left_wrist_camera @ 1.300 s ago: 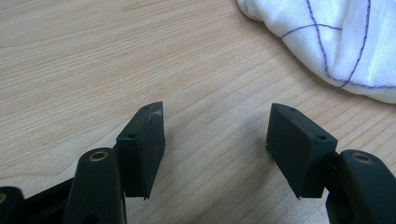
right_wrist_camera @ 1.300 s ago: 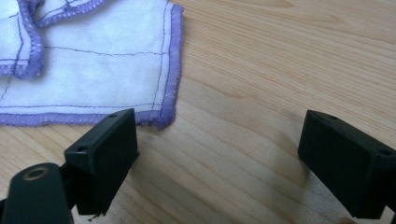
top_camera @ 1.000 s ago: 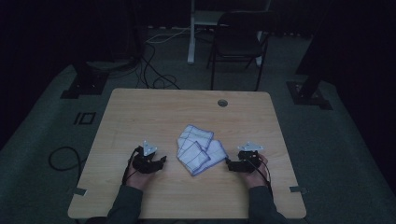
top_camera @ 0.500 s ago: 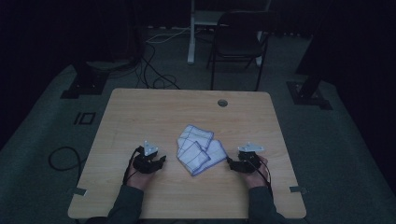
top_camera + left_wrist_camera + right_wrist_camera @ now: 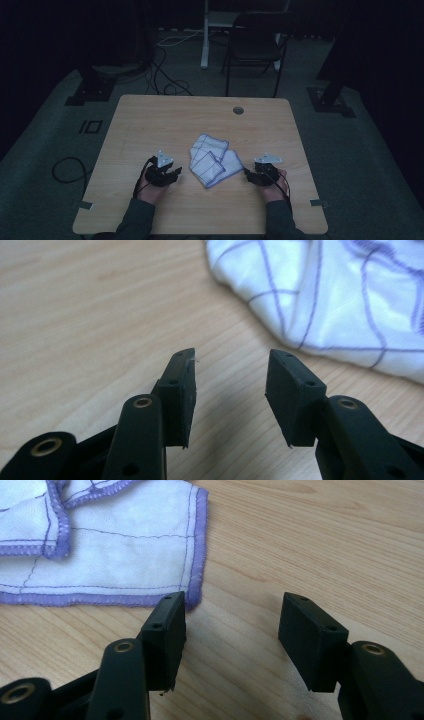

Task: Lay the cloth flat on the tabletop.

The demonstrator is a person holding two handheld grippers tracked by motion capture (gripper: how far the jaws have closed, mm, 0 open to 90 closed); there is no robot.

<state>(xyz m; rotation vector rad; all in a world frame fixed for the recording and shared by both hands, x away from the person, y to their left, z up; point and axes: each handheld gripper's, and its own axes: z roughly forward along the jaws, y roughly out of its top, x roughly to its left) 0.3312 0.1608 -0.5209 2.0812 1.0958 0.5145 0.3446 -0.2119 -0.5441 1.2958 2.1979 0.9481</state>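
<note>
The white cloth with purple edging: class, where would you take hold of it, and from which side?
Grip the cloth at its stitched purple corner, coming in low from the right gripper side. That corner lies flat, single-layered and free on the table, just beyond the open fingers; the middle is bunched.

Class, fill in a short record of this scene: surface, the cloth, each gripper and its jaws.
surface: wooden table
cloth: white cloth with purple grid lines, rumpled and partly folded over itself, lying mid-table
left gripper: beside the cloth, jaws open and just been closing, nothing between them
right gripper: at a purple-hemmed corner, jaws open and just been closing, nothing gripped
</note>
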